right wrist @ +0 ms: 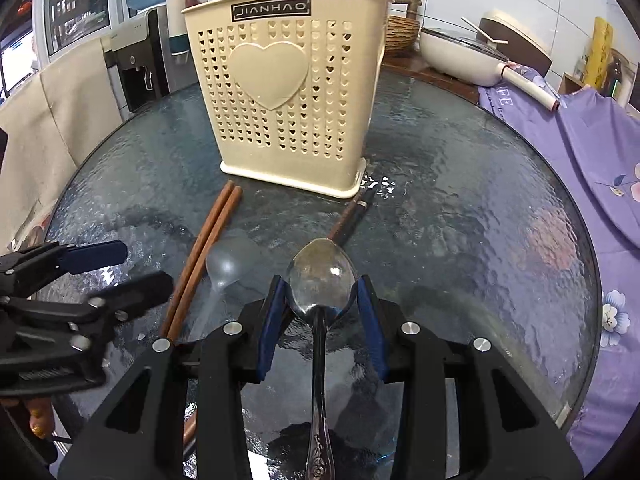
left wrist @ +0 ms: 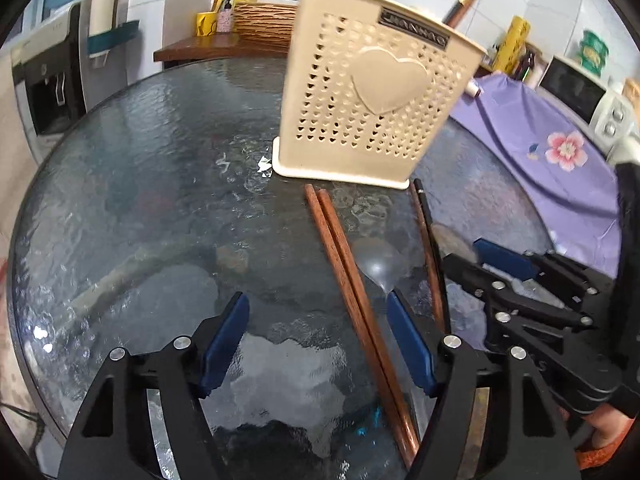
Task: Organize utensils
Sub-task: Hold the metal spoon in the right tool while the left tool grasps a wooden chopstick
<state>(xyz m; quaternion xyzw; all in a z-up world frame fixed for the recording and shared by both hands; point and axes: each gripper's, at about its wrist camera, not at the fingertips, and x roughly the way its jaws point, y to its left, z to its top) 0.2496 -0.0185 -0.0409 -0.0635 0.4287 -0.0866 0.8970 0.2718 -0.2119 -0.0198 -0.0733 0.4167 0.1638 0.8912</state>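
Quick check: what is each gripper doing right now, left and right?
Left gripper: open, straddling the brown chopsticks, not pressing them.
Right gripper: shut on the metal spoon at its bowl.

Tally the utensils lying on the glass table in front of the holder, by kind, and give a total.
Reddish wooden chopsticks: 2
Dark chopsticks: 2
Clear plastic spoon: 1
Metal spoon, its bowl between the right hand-held gripper pads: 1
Total: 6
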